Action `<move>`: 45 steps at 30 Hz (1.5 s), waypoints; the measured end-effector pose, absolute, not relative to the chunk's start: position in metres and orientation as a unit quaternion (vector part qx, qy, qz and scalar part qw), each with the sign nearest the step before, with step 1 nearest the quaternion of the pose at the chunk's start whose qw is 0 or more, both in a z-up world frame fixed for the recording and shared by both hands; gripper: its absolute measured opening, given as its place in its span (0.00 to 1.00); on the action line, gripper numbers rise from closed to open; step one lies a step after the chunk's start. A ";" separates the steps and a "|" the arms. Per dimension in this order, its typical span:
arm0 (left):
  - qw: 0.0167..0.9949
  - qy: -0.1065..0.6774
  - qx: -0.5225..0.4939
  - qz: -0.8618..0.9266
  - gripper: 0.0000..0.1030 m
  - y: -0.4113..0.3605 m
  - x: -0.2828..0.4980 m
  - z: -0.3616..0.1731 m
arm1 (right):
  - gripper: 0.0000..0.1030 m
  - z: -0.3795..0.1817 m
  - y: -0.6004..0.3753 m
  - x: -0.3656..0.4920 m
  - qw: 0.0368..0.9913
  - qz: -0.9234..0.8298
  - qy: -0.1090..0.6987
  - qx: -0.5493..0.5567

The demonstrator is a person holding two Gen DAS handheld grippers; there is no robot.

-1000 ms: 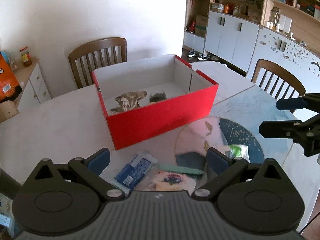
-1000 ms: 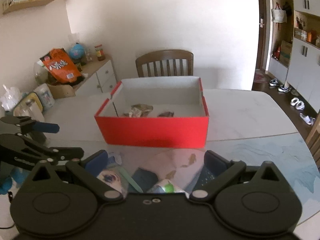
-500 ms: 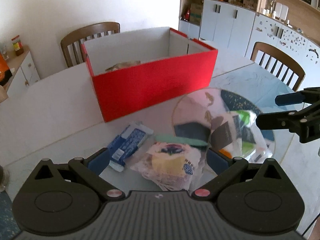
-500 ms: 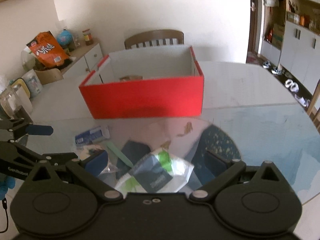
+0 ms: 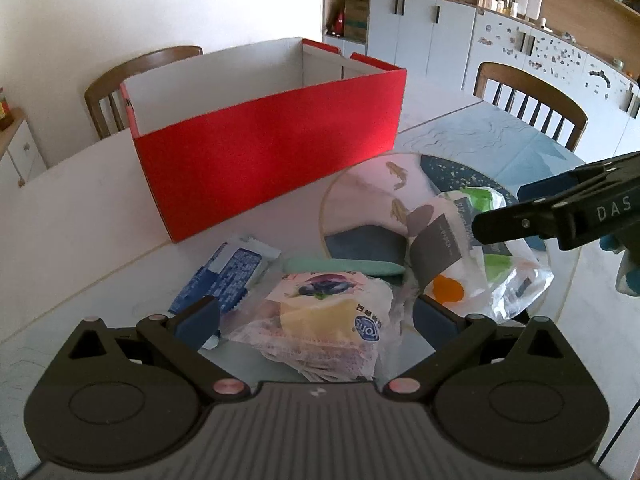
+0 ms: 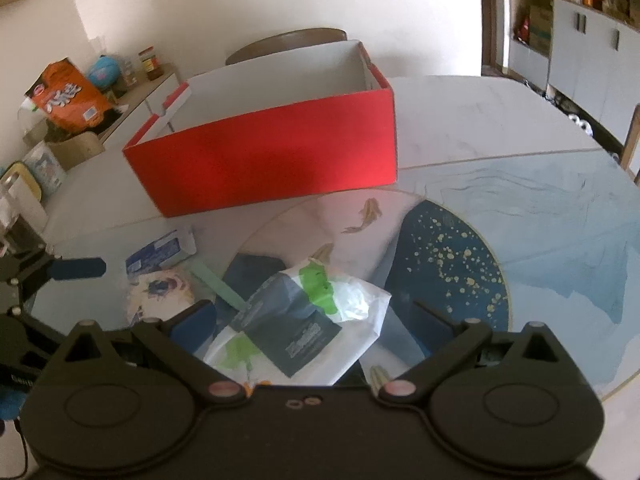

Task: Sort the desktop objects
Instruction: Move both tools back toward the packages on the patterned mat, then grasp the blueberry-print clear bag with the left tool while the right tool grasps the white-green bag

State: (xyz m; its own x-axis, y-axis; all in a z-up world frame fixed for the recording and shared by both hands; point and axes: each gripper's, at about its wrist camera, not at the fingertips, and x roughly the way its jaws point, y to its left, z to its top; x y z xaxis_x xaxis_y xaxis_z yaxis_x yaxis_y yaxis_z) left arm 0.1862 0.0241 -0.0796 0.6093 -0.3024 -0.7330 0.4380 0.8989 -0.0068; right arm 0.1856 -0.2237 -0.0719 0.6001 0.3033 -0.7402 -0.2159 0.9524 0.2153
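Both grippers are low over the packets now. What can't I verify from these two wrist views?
- Red box floor: its front wall hides it in both views.
- Green-printed bag near end: right gripper body covers it in the right wrist view.
- Blueberry packet lettering: too small to read in the left wrist view.

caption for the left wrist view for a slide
Open left gripper straddles a blueberry pastry packet before the red box; the right gripper reaches a green-and-white bag.
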 end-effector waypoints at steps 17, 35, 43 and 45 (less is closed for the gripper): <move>0.887 0.406 0.066 -0.207 0.99 0.024 0.203 -0.100 | 0.92 -0.094 -0.220 0.200 0.883 0.139 0.443 0.067; 0.890 0.409 0.045 -0.197 0.75 0.026 0.206 -0.096 | 0.72 -0.092 -0.218 0.201 0.884 0.140 0.443 0.058; 0.891 0.409 0.043 -0.193 0.72 0.026 0.205 -0.094 | 0.55 -0.086 -0.220 0.200 0.886 0.145 0.438 0.057; 0.891 0.410 0.042 -0.192 0.71 0.026 0.204 -0.093 | 0.52 -0.084 -0.220 0.200 0.885 0.149 0.437 0.056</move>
State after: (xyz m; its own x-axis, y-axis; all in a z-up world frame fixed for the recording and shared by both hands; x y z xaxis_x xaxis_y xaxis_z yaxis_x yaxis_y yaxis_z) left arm 0.2044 0.0261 -0.0935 0.5897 -0.3076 -0.7468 0.3769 0.9226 -0.0823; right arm 0.2002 -0.2205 -0.0842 0.5742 0.3124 -0.7567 -0.2140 0.9495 0.2295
